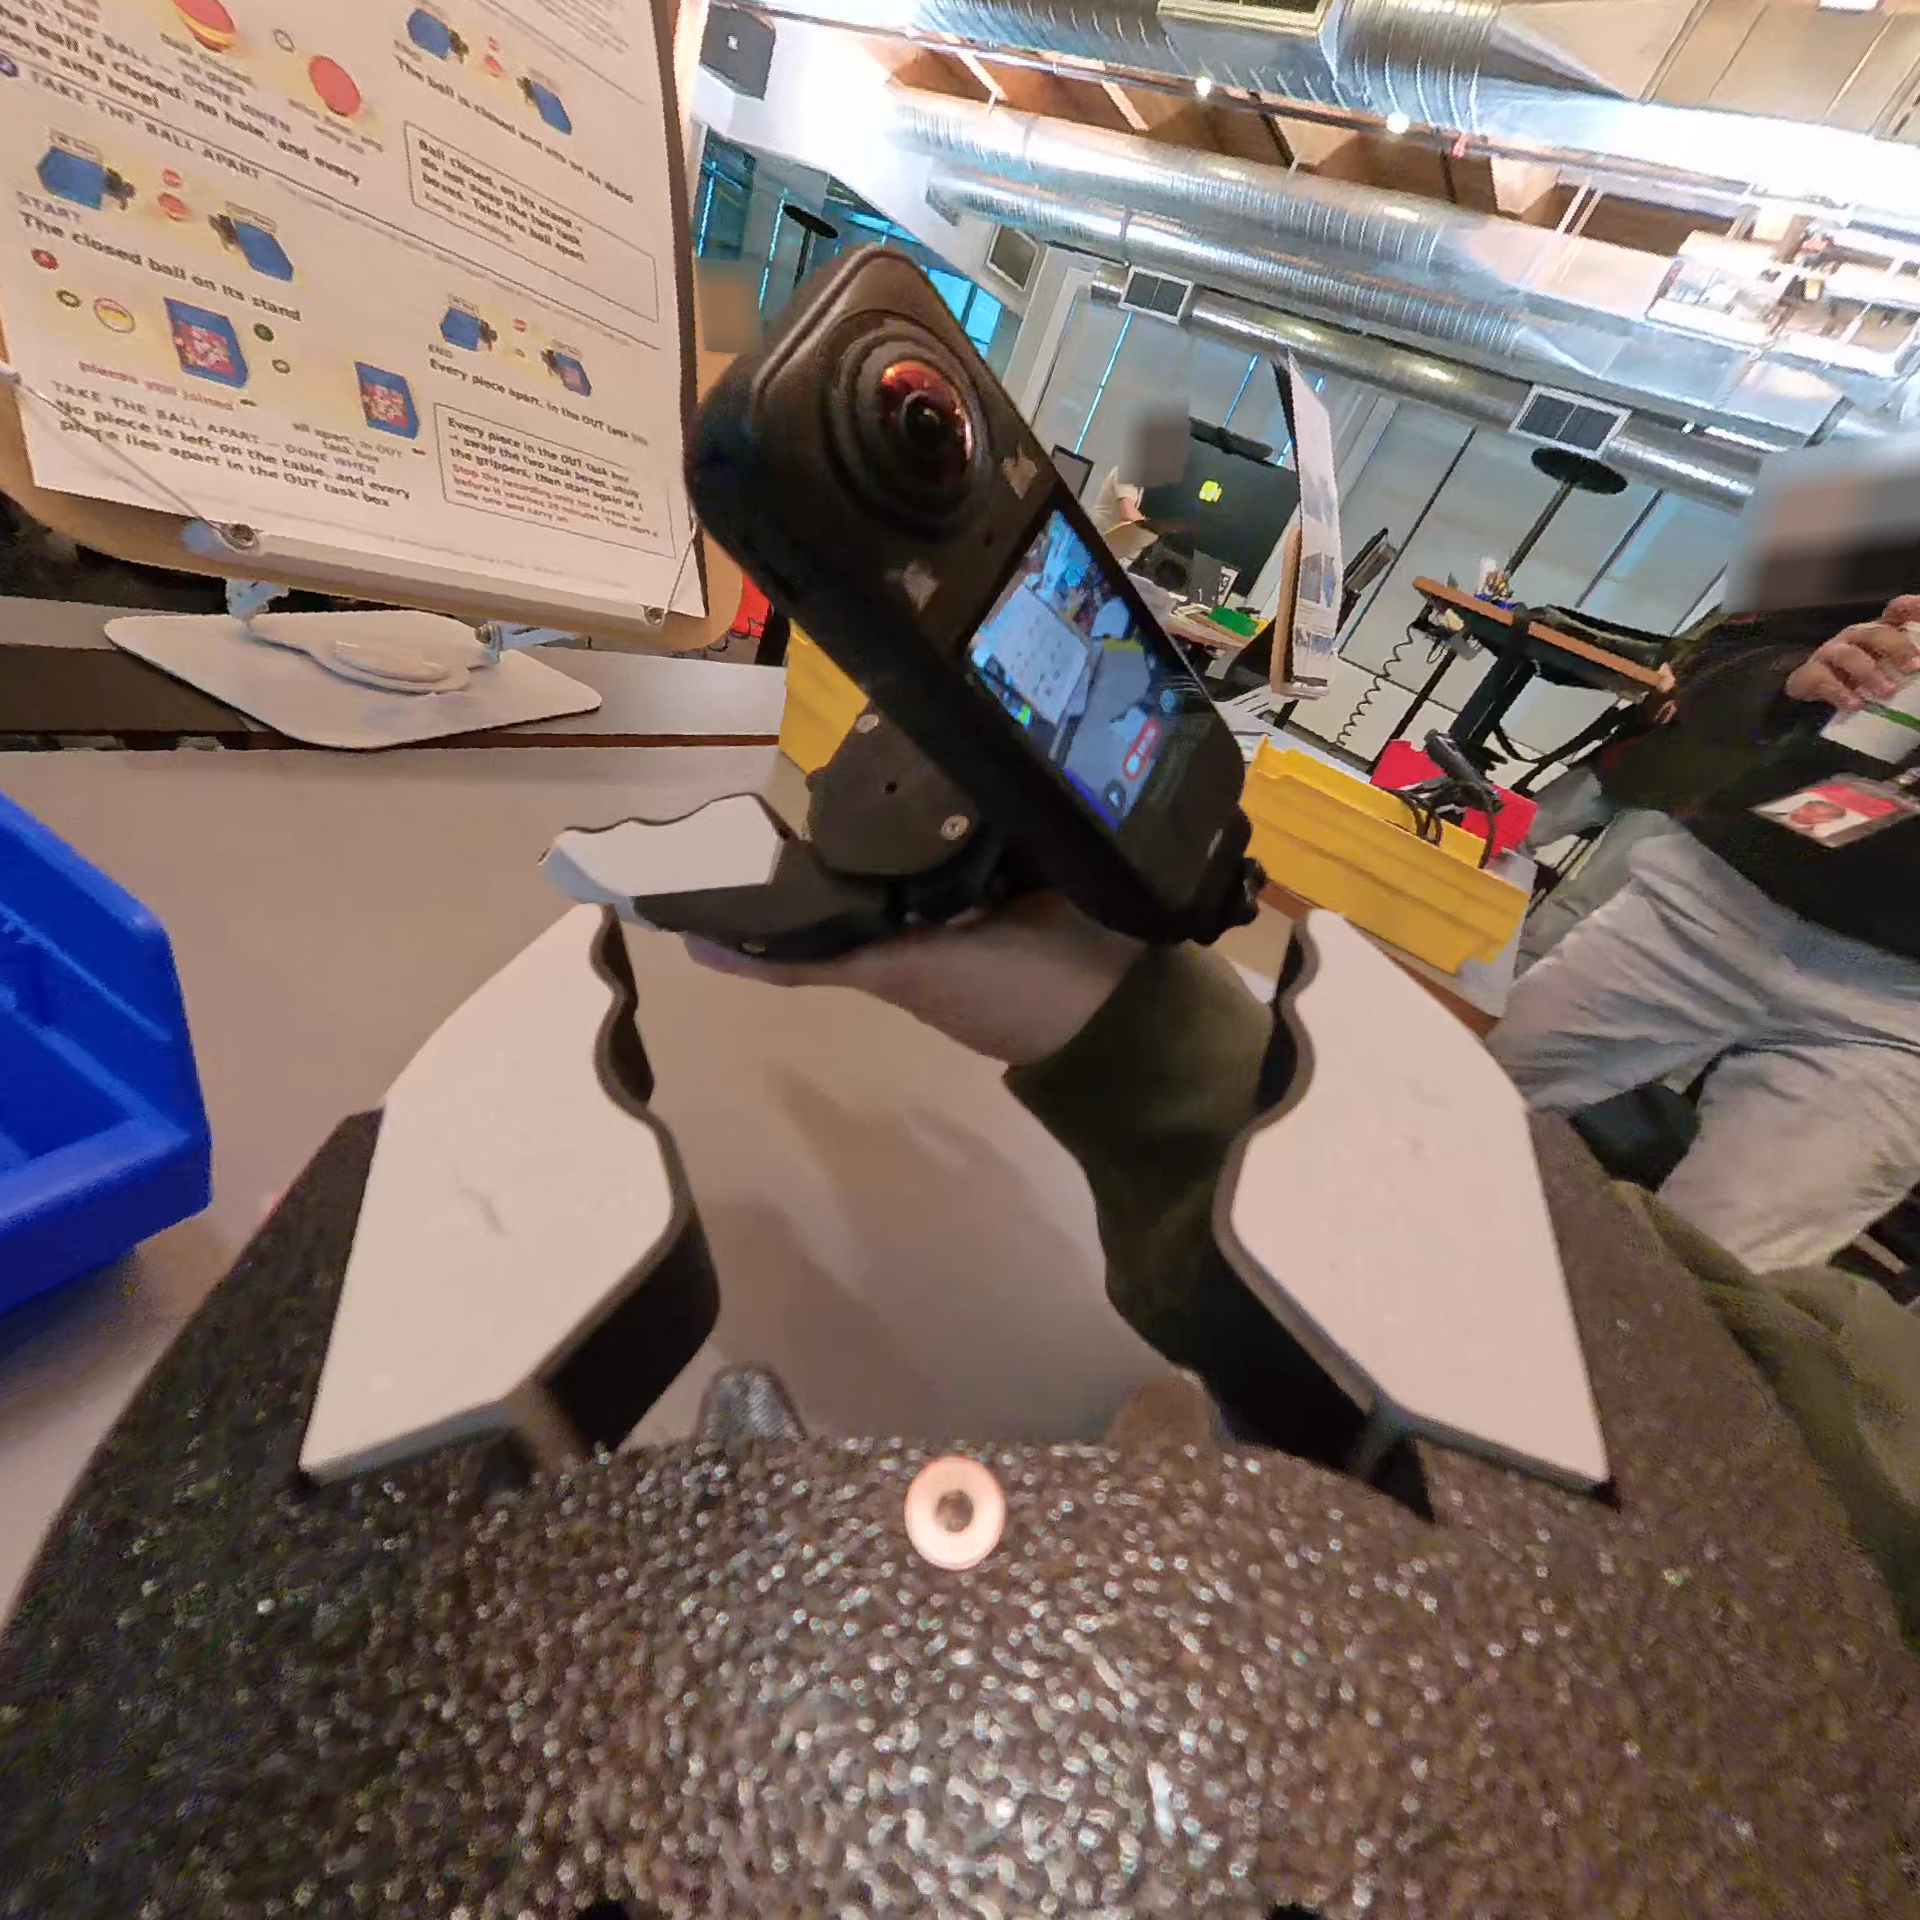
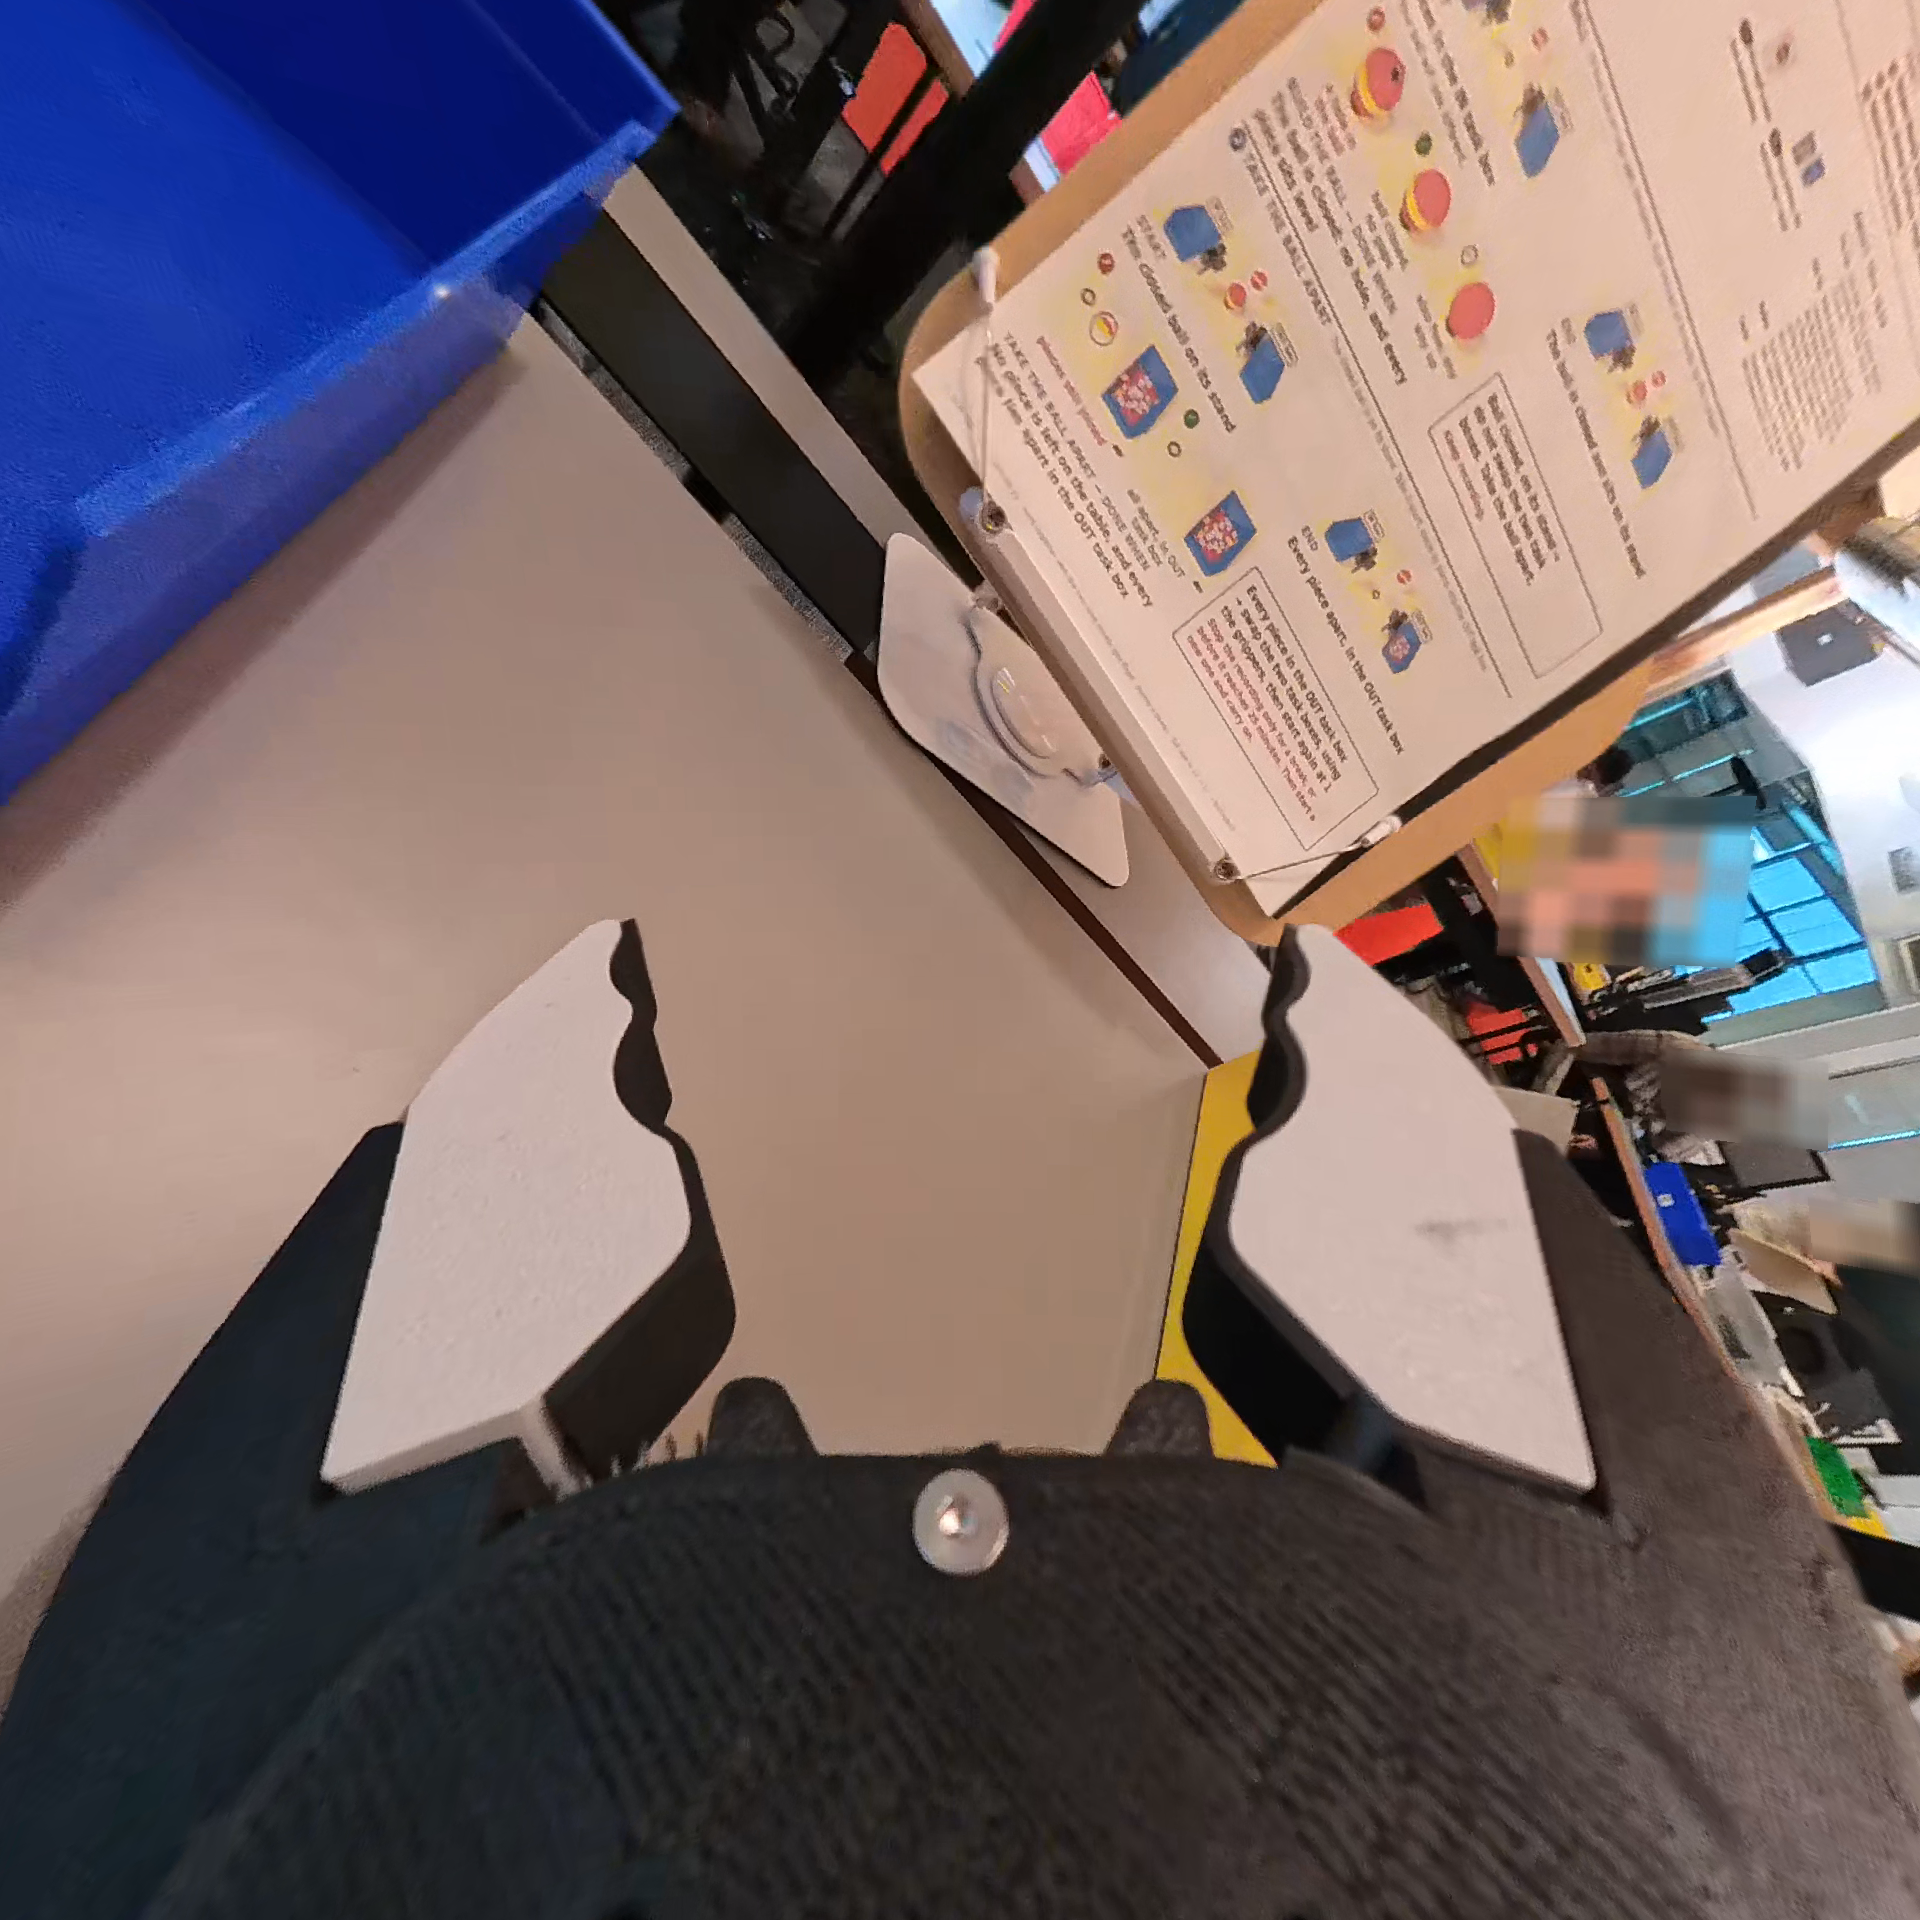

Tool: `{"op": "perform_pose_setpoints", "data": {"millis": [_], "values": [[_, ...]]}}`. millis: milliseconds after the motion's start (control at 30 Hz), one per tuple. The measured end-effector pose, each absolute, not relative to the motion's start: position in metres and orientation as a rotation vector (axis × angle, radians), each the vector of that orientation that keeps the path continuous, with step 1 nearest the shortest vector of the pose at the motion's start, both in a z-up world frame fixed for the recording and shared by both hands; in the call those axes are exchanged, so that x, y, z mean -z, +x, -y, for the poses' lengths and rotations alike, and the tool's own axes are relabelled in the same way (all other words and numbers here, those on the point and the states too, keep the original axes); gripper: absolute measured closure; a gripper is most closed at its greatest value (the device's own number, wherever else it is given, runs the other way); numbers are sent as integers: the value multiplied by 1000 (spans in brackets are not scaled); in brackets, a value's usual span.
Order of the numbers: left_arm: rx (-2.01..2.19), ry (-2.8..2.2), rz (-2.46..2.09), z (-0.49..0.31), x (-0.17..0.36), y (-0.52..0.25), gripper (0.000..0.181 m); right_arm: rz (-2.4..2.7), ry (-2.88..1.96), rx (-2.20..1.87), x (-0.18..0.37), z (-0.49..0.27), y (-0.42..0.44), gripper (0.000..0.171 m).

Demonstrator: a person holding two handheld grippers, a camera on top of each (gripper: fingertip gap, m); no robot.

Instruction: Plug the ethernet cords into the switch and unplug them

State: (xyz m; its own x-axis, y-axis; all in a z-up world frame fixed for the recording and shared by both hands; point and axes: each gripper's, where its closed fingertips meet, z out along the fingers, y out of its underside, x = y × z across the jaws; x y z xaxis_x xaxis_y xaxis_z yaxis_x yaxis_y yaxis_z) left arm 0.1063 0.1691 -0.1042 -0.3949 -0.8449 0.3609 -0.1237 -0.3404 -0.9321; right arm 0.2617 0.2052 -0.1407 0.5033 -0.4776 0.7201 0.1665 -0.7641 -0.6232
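Observation:
No switch and no ethernet cords show in either view. My left gripper (image 1: 951, 940) is open and empty above the beige table (image 1: 364, 935). Just beyond it, the right gripper (image 1: 665, 873) with its black camera (image 1: 966, 592) is held up in a hand with a dark green sleeve (image 1: 1143, 1091), its fingers pointing left. In the right wrist view, my right gripper (image 2: 956, 956) is open and empty, tilted over the table (image 2: 520, 779).
A blue bin (image 1: 73, 1091) stands at the left, also in the right wrist view (image 2: 208, 312). An instruction sheet on a stand (image 1: 343, 270) is behind the table, also in the right wrist view (image 2: 1403, 416). Yellow bins (image 1: 1371, 862) and a seated person (image 1: 1714, 935) are on the right.

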Motion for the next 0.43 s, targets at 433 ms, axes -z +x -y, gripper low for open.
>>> {"op": "perform_pose_setpoints", "data": {"millis": [433], "values": [[1765,-1457,-1318,-182,134,121,60,-200,-2082,1437,157,-203,257,57]]}}
